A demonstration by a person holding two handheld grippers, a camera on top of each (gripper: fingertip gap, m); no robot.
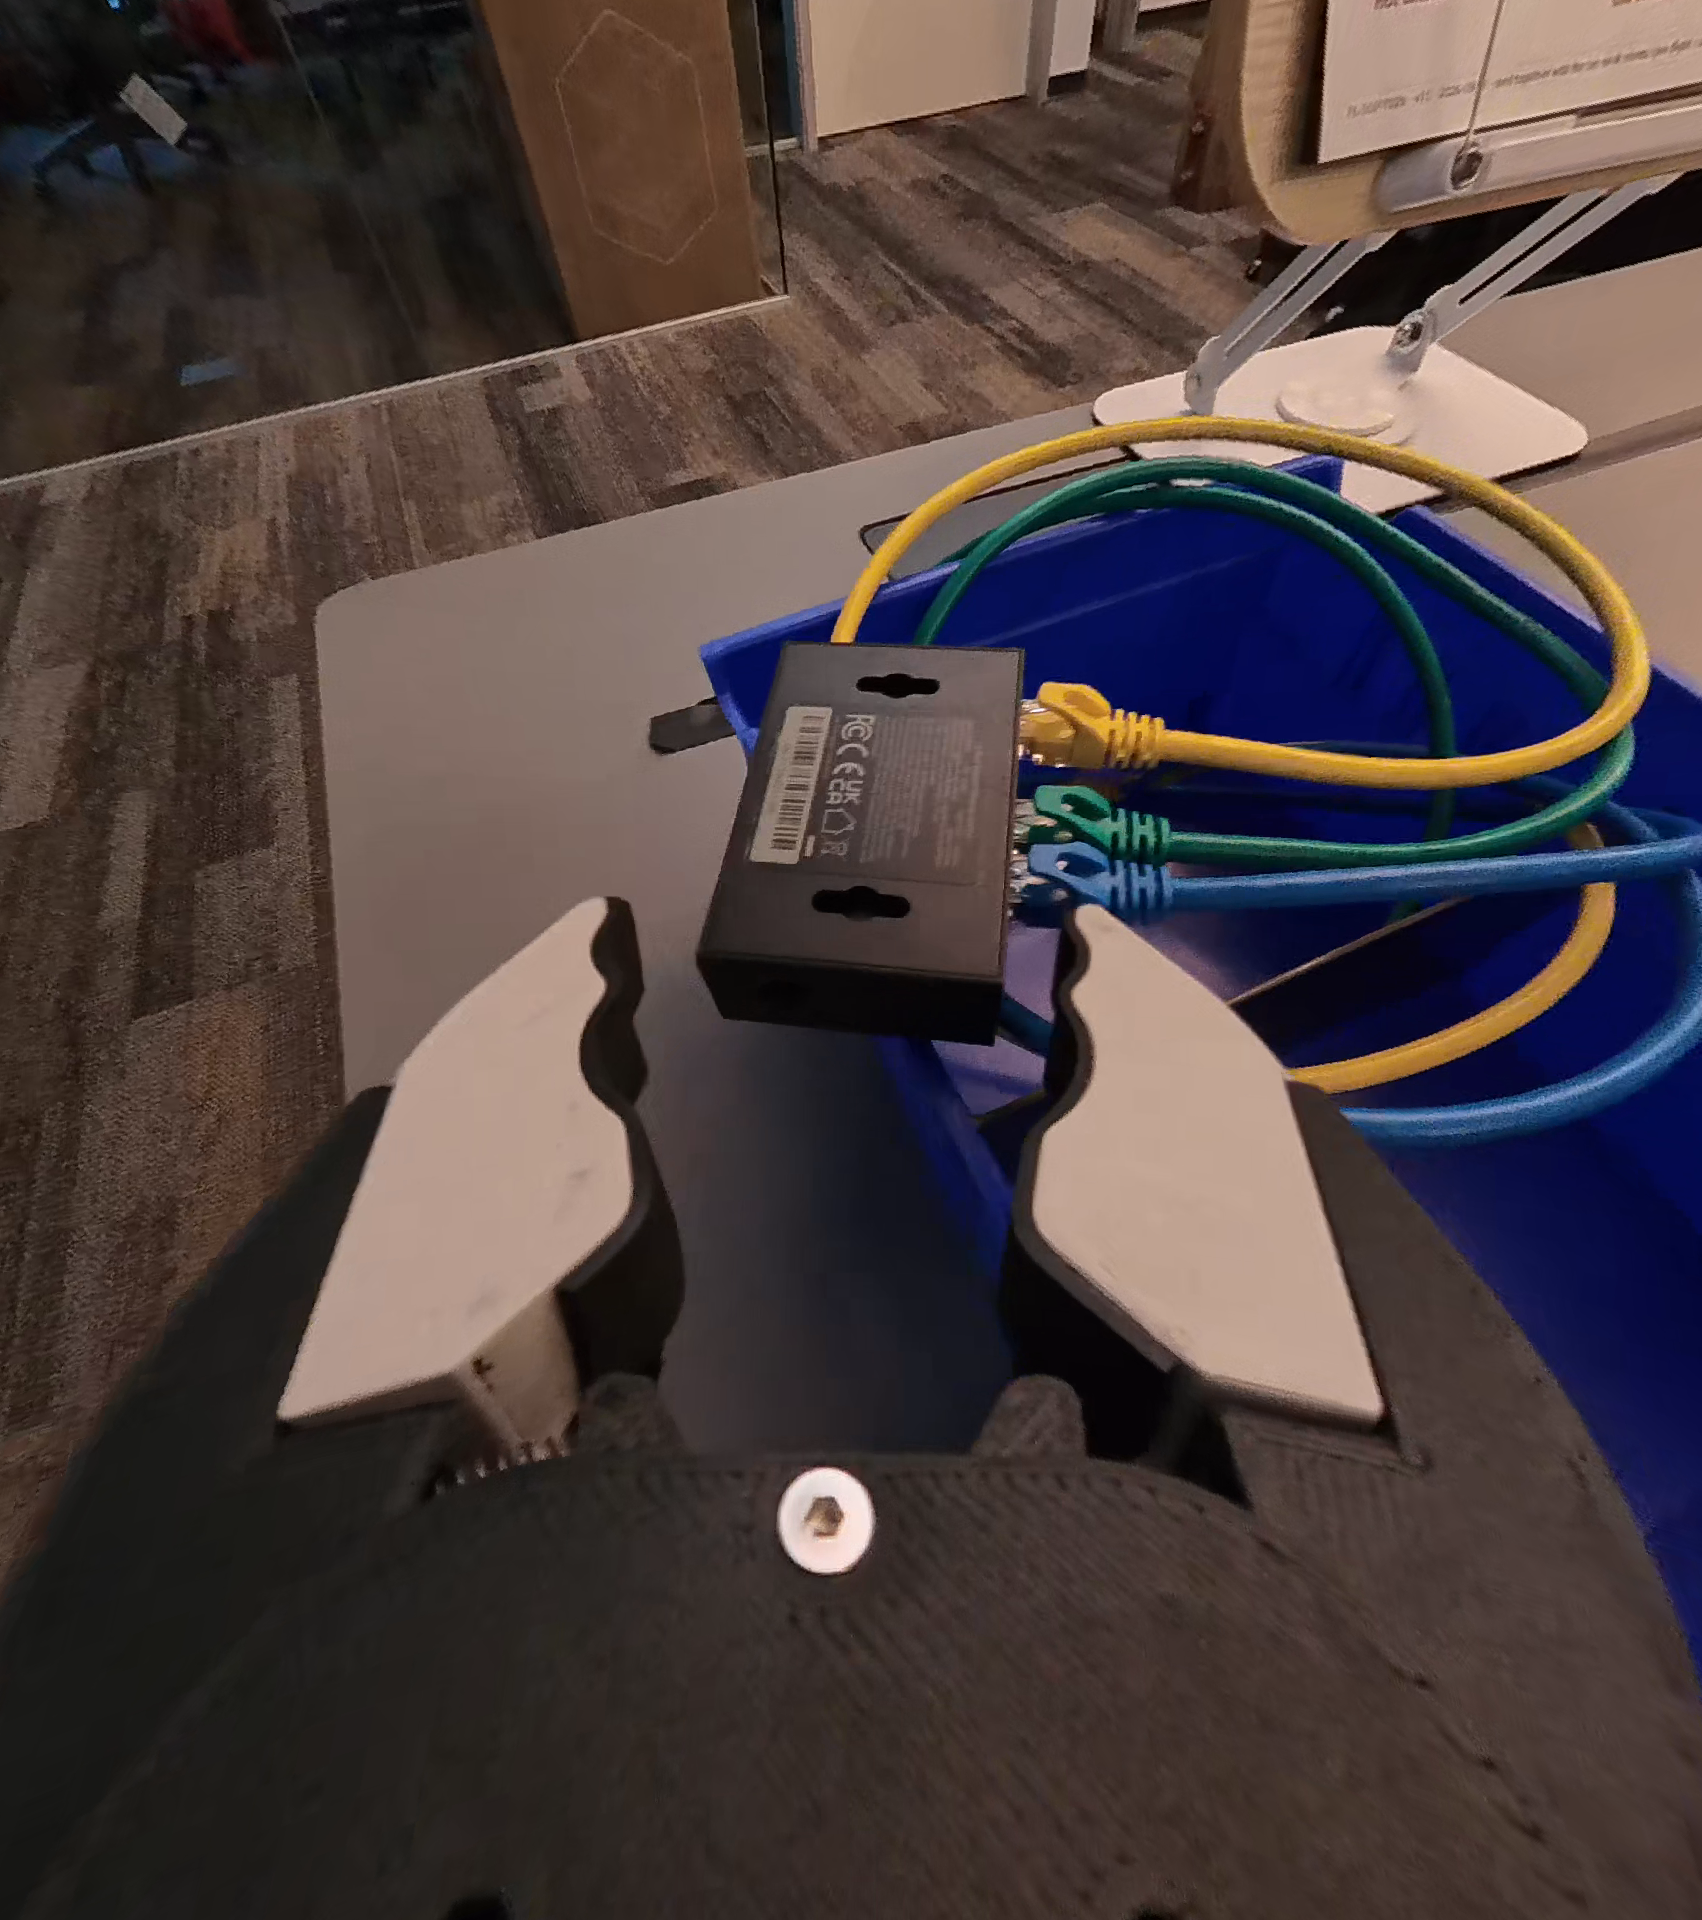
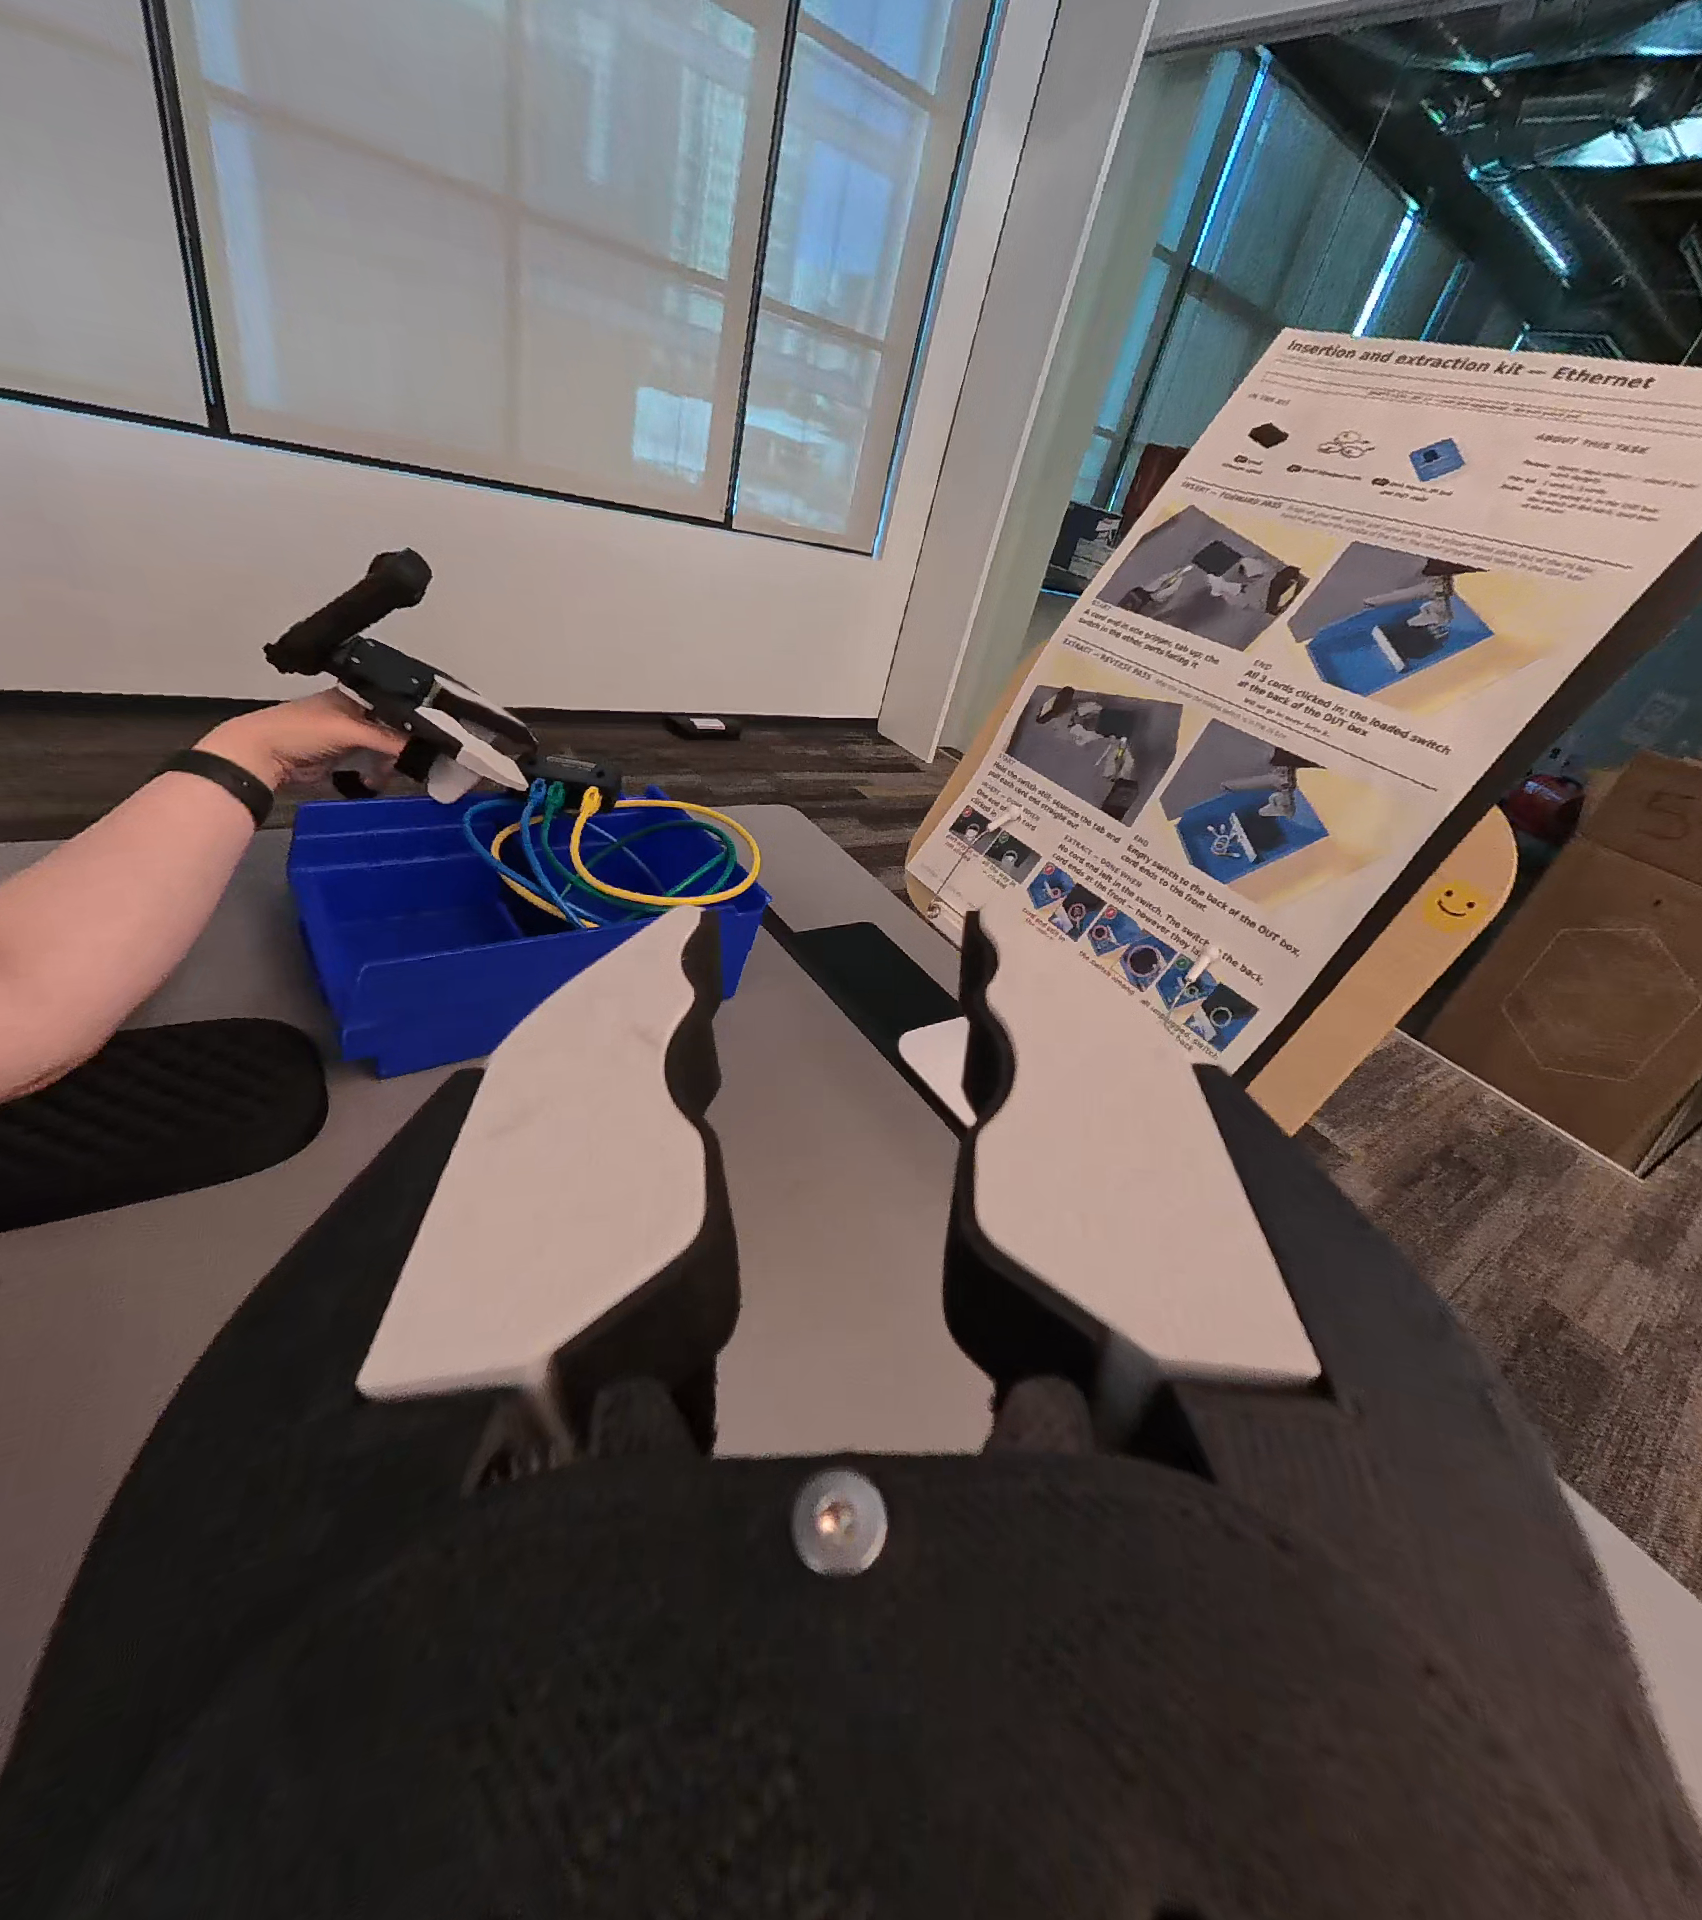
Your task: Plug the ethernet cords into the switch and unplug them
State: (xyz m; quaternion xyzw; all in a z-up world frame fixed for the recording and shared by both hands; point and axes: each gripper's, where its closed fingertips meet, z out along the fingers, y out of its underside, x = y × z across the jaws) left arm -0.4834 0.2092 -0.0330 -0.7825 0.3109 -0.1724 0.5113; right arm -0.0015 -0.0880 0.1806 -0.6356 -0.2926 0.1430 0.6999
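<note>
Grey-padded fingers of the left gripper [image 1: 847, 914] are spread wide, gripping nothing, just short of the black switch [image 1: 868, 842] sitting on the rim of the blue bin [image 1: 1605, 1299]. Yellow cord [image 1: 1346, 764], green cord [image 1: 1346, 847] and blue cord [image 1: 1398, 883] are plugged into it. Well apart over the grey table [image 2: 826, 1299], the right gripper [image 2: 836, 935] is released too.

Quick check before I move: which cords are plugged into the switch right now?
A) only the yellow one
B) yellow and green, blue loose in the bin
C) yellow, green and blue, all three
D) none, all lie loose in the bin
C: in the left wrist view the yellow cord, green cord and blue cord each have a plug seated side by side in the black switch, over the blue bin.
</note>
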